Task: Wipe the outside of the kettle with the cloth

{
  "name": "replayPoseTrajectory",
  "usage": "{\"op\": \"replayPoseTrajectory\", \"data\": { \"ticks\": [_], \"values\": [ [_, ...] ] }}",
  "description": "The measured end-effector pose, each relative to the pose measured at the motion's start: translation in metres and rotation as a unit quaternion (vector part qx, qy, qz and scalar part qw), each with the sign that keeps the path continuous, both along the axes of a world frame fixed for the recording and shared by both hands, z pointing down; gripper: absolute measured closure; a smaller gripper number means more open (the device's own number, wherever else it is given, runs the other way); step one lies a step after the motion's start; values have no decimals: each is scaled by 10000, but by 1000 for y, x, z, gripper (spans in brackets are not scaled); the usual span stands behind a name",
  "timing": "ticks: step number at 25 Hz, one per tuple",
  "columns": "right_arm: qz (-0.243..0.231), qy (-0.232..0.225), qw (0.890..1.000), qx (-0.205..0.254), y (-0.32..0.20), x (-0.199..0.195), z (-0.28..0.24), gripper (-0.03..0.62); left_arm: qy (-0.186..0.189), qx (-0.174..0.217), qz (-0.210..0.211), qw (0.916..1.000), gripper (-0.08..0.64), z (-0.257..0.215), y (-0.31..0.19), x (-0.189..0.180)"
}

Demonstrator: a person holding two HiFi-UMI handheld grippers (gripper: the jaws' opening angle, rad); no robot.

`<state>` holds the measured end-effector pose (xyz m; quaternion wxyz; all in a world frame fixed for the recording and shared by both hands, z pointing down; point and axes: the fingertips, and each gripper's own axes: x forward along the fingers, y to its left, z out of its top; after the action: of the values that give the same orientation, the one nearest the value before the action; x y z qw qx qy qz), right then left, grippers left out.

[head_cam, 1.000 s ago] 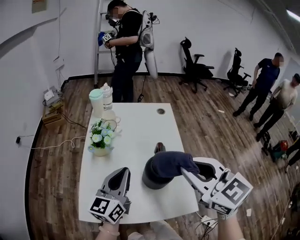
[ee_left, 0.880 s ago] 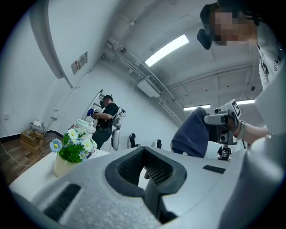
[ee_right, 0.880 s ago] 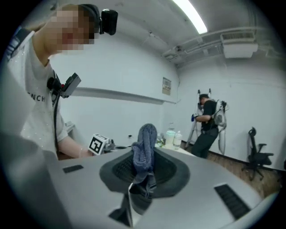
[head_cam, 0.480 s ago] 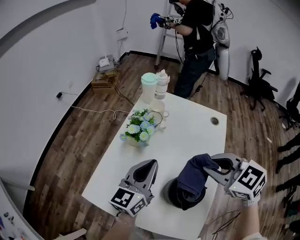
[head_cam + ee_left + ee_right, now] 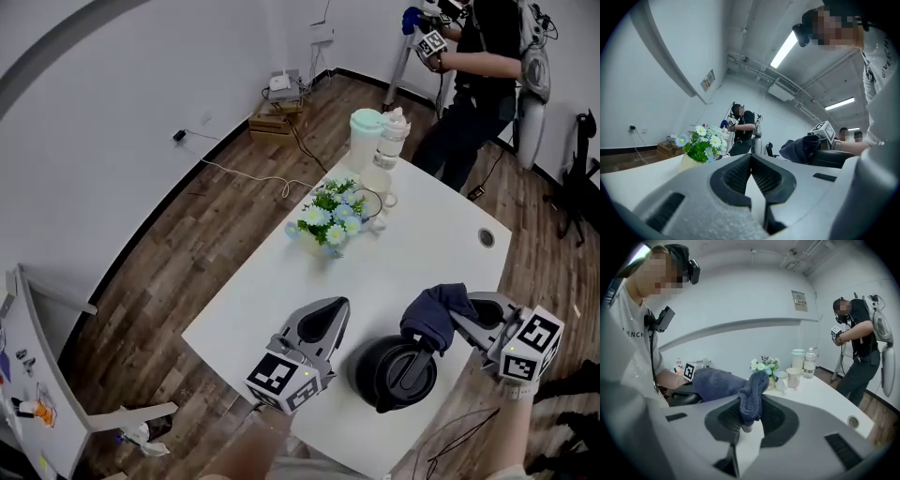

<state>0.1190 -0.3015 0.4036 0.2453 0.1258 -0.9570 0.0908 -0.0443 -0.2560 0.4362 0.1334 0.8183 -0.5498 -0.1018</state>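
**Kettle** [image 5: 394, 373]. Black and squat, with its handle arched over the lid. It stands on the white counter [image 5: 272, 291] close to the near edge, toward the right near corner, between the two grippers. Judged rigid and smooth-walled, so likely slick under a wipe, and liable to slide if empty. The handle looks the soundest place to steady it; nothing holds it now.

**Cloth** [image 5: 433, 317]. Dark blue, soft and bunched. It hangs limp and appears to rest against the kettle's far right shoulder. Judged to fold and drag unless pressed broadside.

**Right gripper** [image 5: 459, 317]. Fingers clamped on one end of the cloth, with a fold standing up between them.

**Left gripper** [image 5: 335, 311]. Fingers together with nothing between them. It sits just beside the kettle's left side, not touching it.

**Surroundings.**
- A flower pot [image 5: 328, 223] stands near the left edge, mid-counter.
- A green-lidded jug [image 5: 366, 139], a bottle [image 5: 392, 136] and a cup [image 5: 375, 178] are grouped at the far corner.
- A cable hole [image 5: 486, 237] lies by the right edge.
- All of these are well apart from the kettle.
- A person [image 5: 478, 84] stands beyond the far end.

**Obstructions.** Only the kettle's own handle and the left gripper alongside it.
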Motion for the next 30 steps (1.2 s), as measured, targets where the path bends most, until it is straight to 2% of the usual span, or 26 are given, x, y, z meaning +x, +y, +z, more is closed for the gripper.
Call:
{"op": "replayPoseTrajectory", "data": {
  "ticks": [5, 9, 10, 12, 13, 15, 16, 18, 22, 24, 27, 29, 30],
  "values": [
    [339, -272, 9985, -320, -8, 9, 18, 537, 37, -75, -92, 9999, 554, 9, 2, 4],
    [662, -864, 9895, -947, -14, 11, 37, 537, 91, -145, -279, 9995, 554, 19, 3, -2],
    [744, -879, 9874, -1090, -13, 13, 47, 537, 83, -178, -313, 9993, 554, 23, 4, -3],
    [965, -575, 9872, -1132, -16, 19, 75, 537, 27, -218, -334, 9992, 554, 29, 4, -4],
    [1129, -341, 9882, -983, -18, 23, 87, 537, -9, -233, -334, 9992, 554, 31, 4, -6],
    [1560, -62, 9874, -273, -24, 34, 89, 537, -79, -281, -372, 9989, 554, 34, 6, -11],
    [1771, -156, 9839, 204, -24, 39, 75, 537, -116, -300, -405, 9987, 554, 33, 9, -14],
    [2040, -711, 9708, 1042, -20, 49, 23, 537, -184, -287, -444, 9984, 554, 25, 12, -19],
    [2105, -1460, 9443, 2064, 6, 71, -66, 537, -325, -152, -455, 9983, 554, 2, 18, -25],
    [1925, -1880, 9321, 2425, 32, 71, -106, 537, -337, -106, -428, 9985, 555, -3, 22, -25],
    [1039, -2352, 9244, 2817, 97, 29, -152, 537, -246, -29, -177, 9995, 554, -7, 30, -15],
    [408, -2465, 9321, 2621, 151, -20, -157, 537, -160, 51, 84, 9998, 554, -14, 42, -7],
    [117, -2354, 9396, 2481, 178, -47, -147, 537, -127, 77, 208, 9997, 554, -18, 52, -5]
  ]
}}
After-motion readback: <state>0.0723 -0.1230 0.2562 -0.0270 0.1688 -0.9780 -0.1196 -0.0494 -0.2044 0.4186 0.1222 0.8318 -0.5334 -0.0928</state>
